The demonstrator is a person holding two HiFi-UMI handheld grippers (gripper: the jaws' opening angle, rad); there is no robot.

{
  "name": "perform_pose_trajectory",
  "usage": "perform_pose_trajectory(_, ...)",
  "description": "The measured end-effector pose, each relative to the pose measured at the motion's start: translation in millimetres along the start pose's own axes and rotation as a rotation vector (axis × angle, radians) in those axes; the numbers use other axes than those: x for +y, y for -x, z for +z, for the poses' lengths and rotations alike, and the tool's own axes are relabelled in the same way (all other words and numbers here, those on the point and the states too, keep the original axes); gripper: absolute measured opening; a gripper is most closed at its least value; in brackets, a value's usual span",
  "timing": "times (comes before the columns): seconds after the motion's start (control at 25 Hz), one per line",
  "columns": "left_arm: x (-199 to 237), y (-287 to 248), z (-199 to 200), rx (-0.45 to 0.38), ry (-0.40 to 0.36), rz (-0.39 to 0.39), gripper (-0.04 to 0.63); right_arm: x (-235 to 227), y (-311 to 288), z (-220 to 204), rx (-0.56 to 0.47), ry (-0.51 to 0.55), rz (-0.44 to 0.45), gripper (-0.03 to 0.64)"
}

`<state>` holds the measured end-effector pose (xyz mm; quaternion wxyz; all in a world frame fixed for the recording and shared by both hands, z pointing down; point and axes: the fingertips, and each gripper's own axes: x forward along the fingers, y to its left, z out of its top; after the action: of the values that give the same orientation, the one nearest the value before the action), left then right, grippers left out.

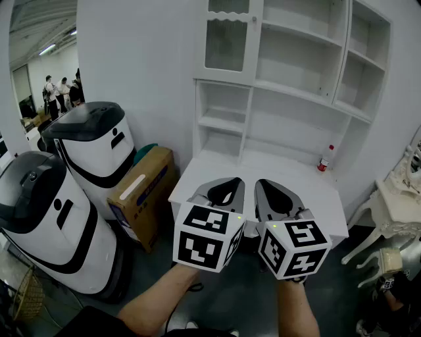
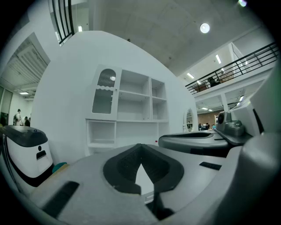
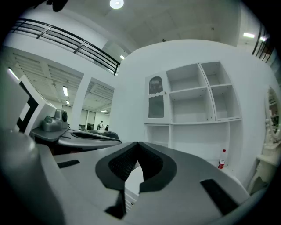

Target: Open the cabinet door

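Observation:
The white cabinet (image 1: 299,72) stands on a white desk (image 1: 204,172) against the wall. Its glass-paned door (image 1: 227,39) at the upper left is closed, with a small knob (image 1: 255,20) on its right edge. The door also shows in the left gripper view (image 2: 104,94) and in the right gripper view (image 3: 156,99). My left gripper (image 1: 227,183) and right gripper (image 1: 266,184) are held level, side by side, in front of the desk and well below the door. Both are shut with nothing in them, as the left gripper (image 2: 140,147) and right gripper (image 3: 138,145) show in their own views.
A red-capped bottle (image 1: 323,159) stands on the desk at the right. Two white-and-black machines (image 1: 99,145) (image 1: 46,217) and a cardboard box (image 1: 141,194) crowd the floor at the left. A white ornate table (image 1: 401,197) stands at the right. People (image 1: 62,92) are far off at the left.

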<state>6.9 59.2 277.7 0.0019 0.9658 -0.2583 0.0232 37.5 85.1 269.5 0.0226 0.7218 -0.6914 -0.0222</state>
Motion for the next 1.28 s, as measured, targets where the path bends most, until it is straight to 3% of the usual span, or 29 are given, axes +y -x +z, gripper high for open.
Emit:
perform_pose_trajectory(0.76, 36, 5, -3, 0.001, 0.006, -0.086, 0.008, 28, -24, 0, 0.020, -0.003, -0.088, 0.020)
perform_pose_trajectory(1.28, 67, -14, 0, 0.001, 0.019, -0.073, 0.008, 30, -60, 8, 0.008, 0.014, -0.078, 0.020)
